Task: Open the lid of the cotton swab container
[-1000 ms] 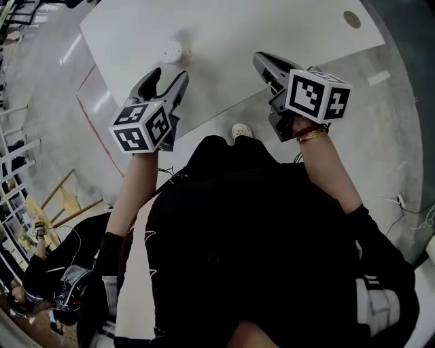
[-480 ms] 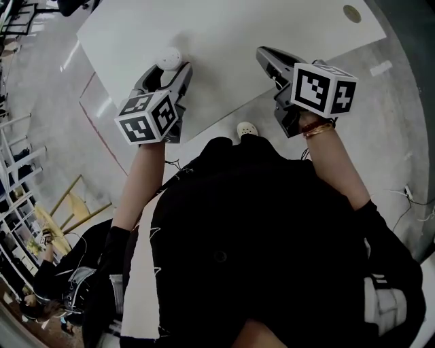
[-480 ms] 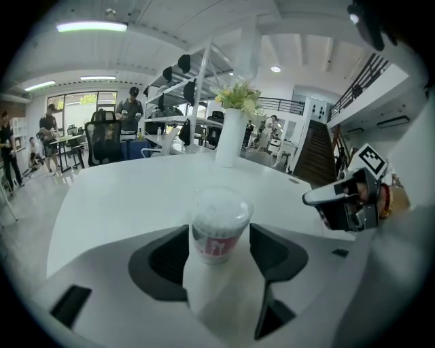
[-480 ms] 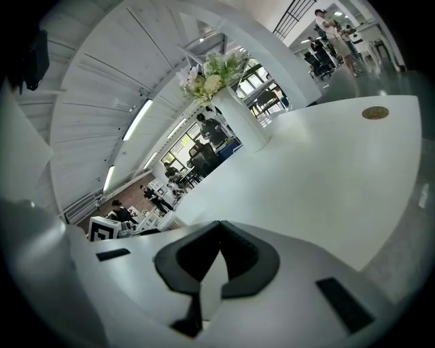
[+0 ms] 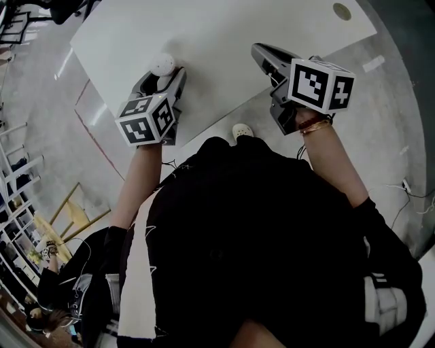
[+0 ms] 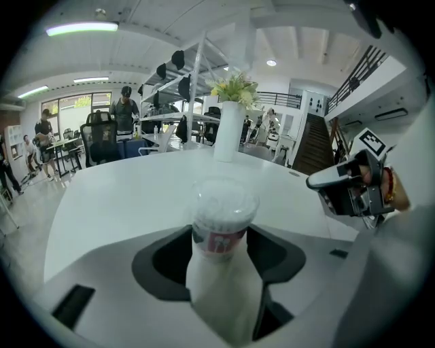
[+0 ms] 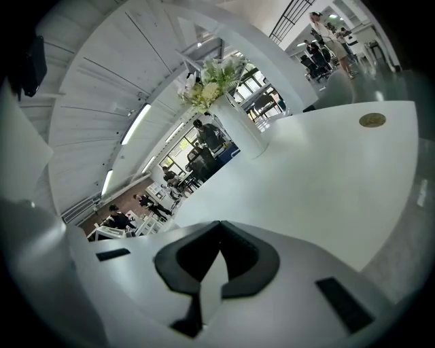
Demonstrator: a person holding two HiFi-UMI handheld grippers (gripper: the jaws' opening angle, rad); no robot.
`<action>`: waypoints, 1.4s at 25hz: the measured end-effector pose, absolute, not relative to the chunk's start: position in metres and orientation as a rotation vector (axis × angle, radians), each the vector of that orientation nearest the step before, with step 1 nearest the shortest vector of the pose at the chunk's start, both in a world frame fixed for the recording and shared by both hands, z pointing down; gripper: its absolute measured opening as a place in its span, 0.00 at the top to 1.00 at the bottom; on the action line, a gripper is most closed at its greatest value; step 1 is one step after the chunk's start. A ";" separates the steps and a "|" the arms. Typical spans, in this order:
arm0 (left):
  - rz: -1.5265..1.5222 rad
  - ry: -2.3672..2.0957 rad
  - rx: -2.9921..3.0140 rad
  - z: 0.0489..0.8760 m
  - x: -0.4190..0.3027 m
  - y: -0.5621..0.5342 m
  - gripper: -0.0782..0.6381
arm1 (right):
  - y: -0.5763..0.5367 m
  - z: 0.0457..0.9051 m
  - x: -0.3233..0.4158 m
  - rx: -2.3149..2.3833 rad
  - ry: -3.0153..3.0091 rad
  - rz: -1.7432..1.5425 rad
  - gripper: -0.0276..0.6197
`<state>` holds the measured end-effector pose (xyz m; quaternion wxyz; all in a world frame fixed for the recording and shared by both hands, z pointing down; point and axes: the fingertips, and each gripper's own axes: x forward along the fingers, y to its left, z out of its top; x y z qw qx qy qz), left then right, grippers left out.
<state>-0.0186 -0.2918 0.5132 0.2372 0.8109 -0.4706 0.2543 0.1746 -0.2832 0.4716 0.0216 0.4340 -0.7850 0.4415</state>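
Observation:
The cotton swab container (image 5: 163,64) is a small clear round tub with a white lid and a red-and-white label (image 6: 223,217). It stands upright on the white table (image 5: 238,34) near its front left edge. My left gripper (image 5: 163,76) has its jaws around the tub (image 6: 221,262). They have just been closing, and the tub's body fills the gap between the pads. The lid sits on the tub. To the right, my right gripper (image 5: 262,54) hovers over the table's front edge, shut and empty (image 7: 219,245). It also shows in the left gripper view (image 6: 340,187).
A tall white vase of flowers (image 6: 230,129) stands far back on the table, also in the right gripper view (image 7: 238,129). A round cable cap (image 5: 342,11) sits at the far right corner. People and desks fill the room behind. My shoe (image 5: 241,131) is by the table edge.
My left gripper has moved forward until its jaws stand around the tub, which was ahead of the fingertips before. The right gripper has stayed where it was.

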 end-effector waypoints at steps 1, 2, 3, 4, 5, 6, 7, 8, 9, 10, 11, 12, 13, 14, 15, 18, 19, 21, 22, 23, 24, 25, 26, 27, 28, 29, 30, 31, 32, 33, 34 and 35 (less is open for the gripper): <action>0.695 -1.290 2.224 0.513 -0.019 -0.292 0.52 | -0.283 0.472 0.175 1.349 -2.430 1.371 0.95; 0.694 -1.287 2.225 0.514 -0.018 -0.293 0.52 | -0.283 0.472 0.175 1.352 -2.428 1.375 0.95; 0.692 -1.278 2.228 0.514 -0.017 -0.292 0.52 | -0.283 0.472 0.175 1.354 -2.427 1.377 0.95; 0.690 -1.265 2.233 0.514 -0.016 -0.291 0.52 | -0.281 0.472 0.175 1.355 -2.427 1.377 0.95; 0.685 -1.251 2.238 0.514 -0.015 -0.289 0.53 | -0.279 0.472 0.174 1.355 -2.427 1.375 0.95; 0.677 -1.238 2.244 0.513 -0.014 -0.287 0.53 | -0.277 0.471 0.173 1.355 -2.428 1.372 0.95; 0.667 -1.227 2.250 0.513 -0.013 -0.285 0.53 | -0.275 0.471 0.171 1.355 -2.429 1.368 0.95; 0.658 -1.219 2.256 0.512 -0.013 -0.283 0.53 | -0.273 0.470 0.170 1.356 -2.430 1.364 0.95; 0.652 -1.214 2.260 0.513 -0.013 -0.282 0.53 | -0.272 0.470 0.169 1.356 -2.431 1.359 0.95; 0.648 -1.212 2.263 0.513 -0.012 -0.280 0.53 | -0.271 0.469 0.167 1.355 -2.430 1.355 0.95; 0.643 -1.212 2.263 0.513 -0.012 -0.279 0.54 | -0.269 0.469 0.166 1.353 -2.429 1.351 0.95; 0.637 -1.213 2.263 0.512 -0.012 -0.278 0.54 | -0.268 0.468 0.165 1.351 -2.427 1.346 0.95; 0.626 -1.214 2.266 0.511 -0.012 -0.276 0.54 | -0.267 0.467 0.164 1.347 -2.425 1.339 0.95; 0.612 -1.214 2.270 0.508 -0.012 -0.274 0.54 | -0.265 0.465 0.160 1.342 -2.426 1.331 0.95; 0.594 -1.216 2.273 0.505 -0.015 -0.271 0.54 | -0.262 0.462 0.155 1.332 -2.431 1.323 0.95; 0.526 -1.236 2.256 0.494 -0.037 -0.257 0.54 | -0.246 0.452 0.118 1.254 -2.480 1.280 0.95; 0.497 -1.245 2.244 0.490 -0.045 -0.251 0.54 | -0.240 0.448 0.104 1.219 -2.503 1.255 0.95; 0.448 -1.254 2.227 0.480 -0.055 -0.241 0.54 | -0.232 0.440 0.081 1.154 -2.534 1.221 0.95; 0.437 -1.253 2.226 0.474 -0.056 -0.236 0.54 | -0.229 0.437 0.074 1.129 -2.542 1.222 0.95; 0.434 -1.249 2.228 0.469 -0.056 -0.231 0.54 | -0.227 0.434 0.068 1.115 -2.546 1.224 0.95; 0.439 -1.244 2.234 0.465 -0.056 -0.227 0.54 | -0.225 0.432 0.063 1.105 -2.551 1.226 0.95; 0.446 -1.241 2.243 0.460 -0.058 -0.224 0.54 | -0.223 0.430 0.056 1.090 -2.557 1.226 0.95; 0.454 -1.244 2.254 0.456 -0.062 -0.220 0.54 | -0.219 0.427 0.046 1.067 -2.567 1.223 0.95; 0.460 -1.251 2.263 0.452 -0.069 -0.215 0.54 | -0.215 0.424 0.033 1.036 -2.581 1.214 0.95; 0.462 -1.262 2.268 0.450 -0.079 -0.210 0.54 | -0.210 0.420 0.018 0.997 -2.601 1.195 0.95; 0.458 -1.272 2.270 0.447 -0.090 -0.205 0.54 | -0.205 0.415 0.001 0.956 -2.624 1.165 0.95; 0.451 -1.280 2.268 0.445 -0.101 -0.200 0.54 | -0.200 0.408 -0.016 0.915 -2.650 1.124 0.95; 0.443 -1.285 2.265 0.442 -0.110 -0.195 0.54 | -0.195 0.401 -0.031 0.879 -2.675 1.078 0.95; 0.440 -1.287 2.264 0.440 -0.117 -0.192 0.54 | -0.192 0.394 -0.043 0.849 -2.698 1.031 0.95; 0.443 -1.287 2.264 0.437 -0.121 -0.190 0.54 | -0.190 0.386 -0.052 0.822 -2.718 0.989 0.95; 0.450 -1.285 2.267 0.434 -0.123 -0.189 0.54 | -0.189 0.380 -0.058 0.795 -2.734 0.955 0.87; 0.459 -1.281 2.272 0.431 -0.123 -0.188 0.54 | -0.188 0.375 -0.062 0.770 -2.746 0.930 0.78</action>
